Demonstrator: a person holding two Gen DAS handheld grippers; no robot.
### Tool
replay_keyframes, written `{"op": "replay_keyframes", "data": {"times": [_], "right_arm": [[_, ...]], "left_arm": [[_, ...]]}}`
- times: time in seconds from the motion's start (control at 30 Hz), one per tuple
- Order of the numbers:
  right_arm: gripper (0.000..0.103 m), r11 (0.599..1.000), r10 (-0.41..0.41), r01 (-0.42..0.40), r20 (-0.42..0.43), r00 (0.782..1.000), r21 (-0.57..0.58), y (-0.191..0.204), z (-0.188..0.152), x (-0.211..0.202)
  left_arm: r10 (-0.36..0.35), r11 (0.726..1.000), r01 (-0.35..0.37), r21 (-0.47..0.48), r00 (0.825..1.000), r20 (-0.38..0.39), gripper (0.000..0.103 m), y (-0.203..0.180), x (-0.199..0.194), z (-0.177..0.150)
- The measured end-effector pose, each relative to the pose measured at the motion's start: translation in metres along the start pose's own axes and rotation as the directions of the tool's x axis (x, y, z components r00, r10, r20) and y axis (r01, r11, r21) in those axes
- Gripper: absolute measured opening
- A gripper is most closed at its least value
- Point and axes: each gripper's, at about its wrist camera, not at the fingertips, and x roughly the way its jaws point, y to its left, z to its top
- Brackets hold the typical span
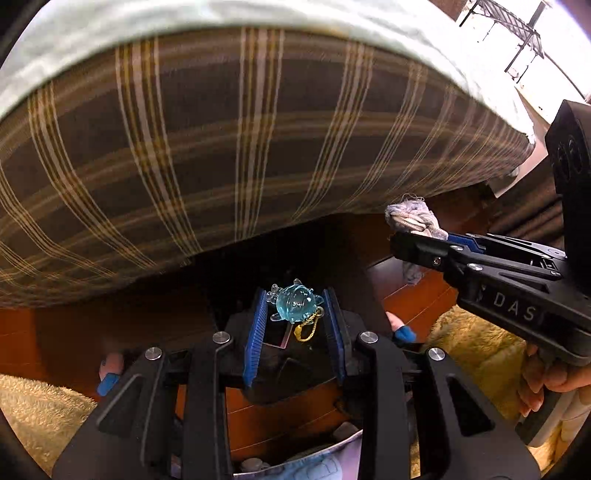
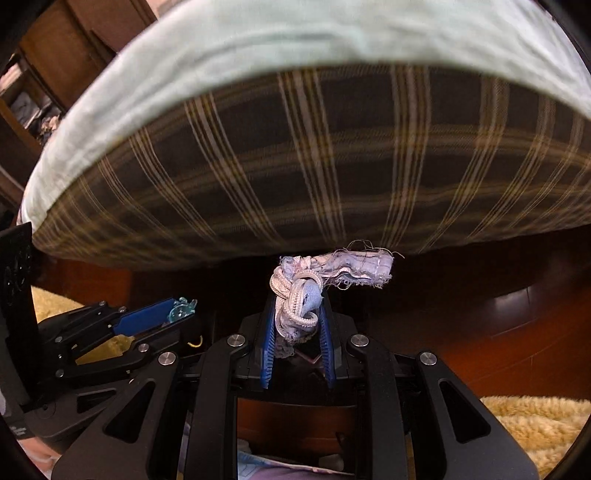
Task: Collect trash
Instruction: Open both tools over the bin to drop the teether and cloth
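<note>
A small clear blue charm (image 1: 294, 305) with a yellow cord loop (image 1: 307, 329) is held between the blue pads (image 1: 256, 334) of the left gripper (image 1: 295, 317); its jaws are clamped against the charm on both sides. From the right wrist view the same charm (image 2: 181, 309) is seen at the tip of the left gripper (image 2: 173, 314), at the lower left.

A frayed scrap of pale cloth (image 2: 334, 271), knotted with a white woven strap (image 2: 295, 306), is gripped between the pads of the right gripper (image 2: 297, 325); its jaws are closed on the knot, and the loose end of the cloth is seen extending to the right beyond the tips. From the left wrist view this cloth (image 1: 412, 218) is seen at the tip of the right gripper (image 1: 413, 247), at the right of the frame.

Both grippers are held off the floor, near each other but apart. A mattress side in brown plaid (image 1: 221, 147), covered on top by a pale green sheet (image 1: 184, 22), is seen directly ahead of both. A dark wooden floor (image 2: 480, 325) and a tan shaggy rug (image 2: 535, 417) are seen below.
</note>
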Motion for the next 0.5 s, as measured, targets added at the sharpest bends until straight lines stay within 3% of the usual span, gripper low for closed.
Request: {"op": "replay_keyframes", "data": {"times": [0.33, 0.5], "right_arm": [[0.024, 0.999, 0.03, -0.03, -0.037, 0.999, 0.01, 0.011, -0.01, 0.016], [0.025, 0.999, 0.038, -0.038, -0.057, 0.998, 0.001, 0.015, 0.003, 0.024]], "left_arm": [[0.003, 1.0, -0.003, -0.014, 0.998, -0.063, 0.029, -0.001, 0.018, -0.012], [0.008, 1.0, -0.009, -0.018, 0.997, -0.072, 0.029, 0.001, 0.022, -0.019]]}}
